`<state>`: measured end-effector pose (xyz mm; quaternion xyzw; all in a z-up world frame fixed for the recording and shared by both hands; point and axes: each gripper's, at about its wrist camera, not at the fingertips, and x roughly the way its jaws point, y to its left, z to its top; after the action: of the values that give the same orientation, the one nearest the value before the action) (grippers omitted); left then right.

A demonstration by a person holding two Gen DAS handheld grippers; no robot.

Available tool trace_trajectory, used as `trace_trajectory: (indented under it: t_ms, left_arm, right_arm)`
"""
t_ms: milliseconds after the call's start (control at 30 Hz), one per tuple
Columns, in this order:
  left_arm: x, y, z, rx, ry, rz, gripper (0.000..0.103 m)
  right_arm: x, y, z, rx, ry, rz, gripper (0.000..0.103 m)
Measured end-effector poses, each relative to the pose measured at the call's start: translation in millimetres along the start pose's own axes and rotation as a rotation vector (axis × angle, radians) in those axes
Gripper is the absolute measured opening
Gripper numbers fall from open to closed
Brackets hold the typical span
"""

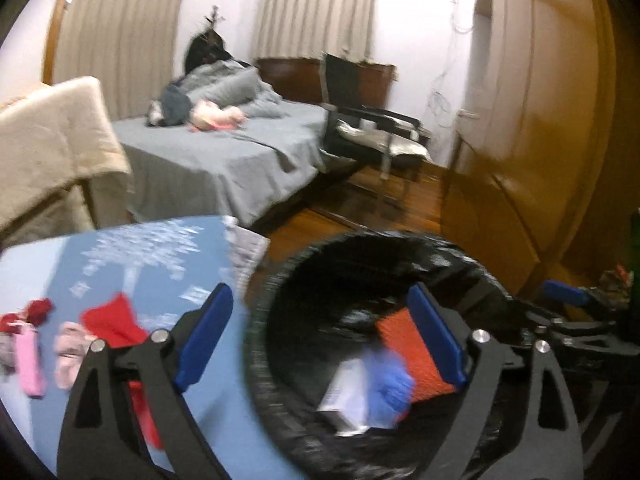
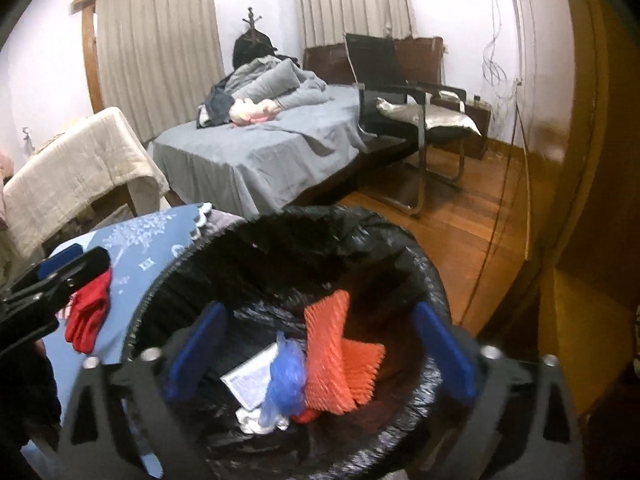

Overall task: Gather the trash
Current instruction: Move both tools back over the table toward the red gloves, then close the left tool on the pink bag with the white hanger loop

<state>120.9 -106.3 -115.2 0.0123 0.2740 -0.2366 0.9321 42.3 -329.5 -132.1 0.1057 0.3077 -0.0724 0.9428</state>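
Gloves — red glove (image 2: 89, 314) on the blue cloth (image 1: 132, 264), left of the bin (image 2: 424, 276). Left gripper (image 1: 320, 336) spread, empty. Right gripper (image 2: 320, 354) spread over the bin — orange foam net (image 2: 332, 354), blue bag (image 2: 285, 380) and white box (image 2: 250, 384) lie inside.

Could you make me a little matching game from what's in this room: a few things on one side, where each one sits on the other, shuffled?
Things:
1. orange foam net
2. red glove
3. silver cushion
4. pink soft toy

Places:
A. on the black chair
B. on the blue cloth beside the bin
C. on the grey bed
D. inside the black-lined bin

Pairs: 1-D, 2-B, 3-A, 4-C
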Motion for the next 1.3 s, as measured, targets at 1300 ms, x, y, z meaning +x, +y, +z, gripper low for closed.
trace_trajectory:
  t_ms: [1300]
  left_arm:
    - [-23.6,266.0,-69.6,-0.297,0.195,0.481,0.056]
  right_arm:
    - [75.8,243.7,-4.1,-0.267,0.045,0.334,0.097]
